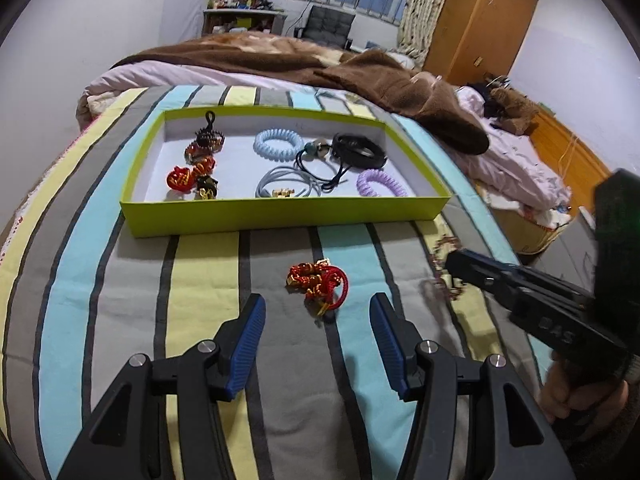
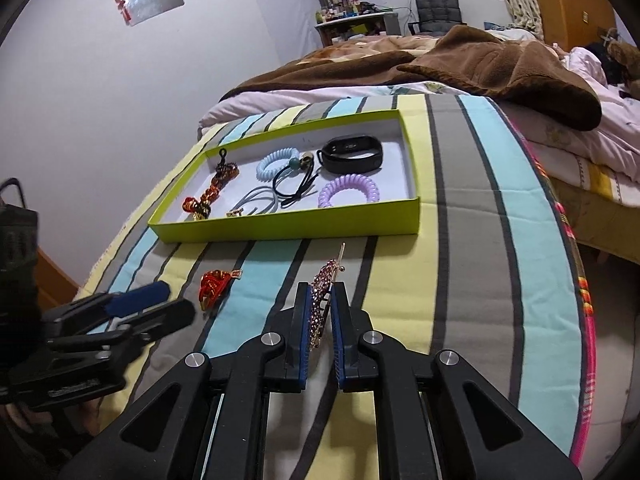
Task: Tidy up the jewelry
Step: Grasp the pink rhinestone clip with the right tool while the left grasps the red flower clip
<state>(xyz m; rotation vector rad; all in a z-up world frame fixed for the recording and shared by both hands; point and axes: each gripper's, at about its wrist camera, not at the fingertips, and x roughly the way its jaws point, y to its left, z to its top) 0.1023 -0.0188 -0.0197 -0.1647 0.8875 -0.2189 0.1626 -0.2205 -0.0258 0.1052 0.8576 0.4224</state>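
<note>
the left tool (image 1: 317,314) is held low and level, its two blue-padded fingers (image 1: 247,336) spread wide apart with nothing between them. the right tool (image 2: 321,308) has its fingers drawn close together, pinching a beaded hair clip (image 2: 320,300) between the pads. a bare hand (image 1: 576,392) grips the right tool's handle.

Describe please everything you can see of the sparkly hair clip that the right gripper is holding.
The hair clip is long and narrow, covered with small pink and purple stones on a gold-coloured metal frame, with a thin pin at its far end. It stands on edge, pinched between the blue pads of the right gripper, and points toward the green box. Its front part sticks out past the fingertips above the striped blanket. Whether it touches the blanket, I cannot tell.
</note>
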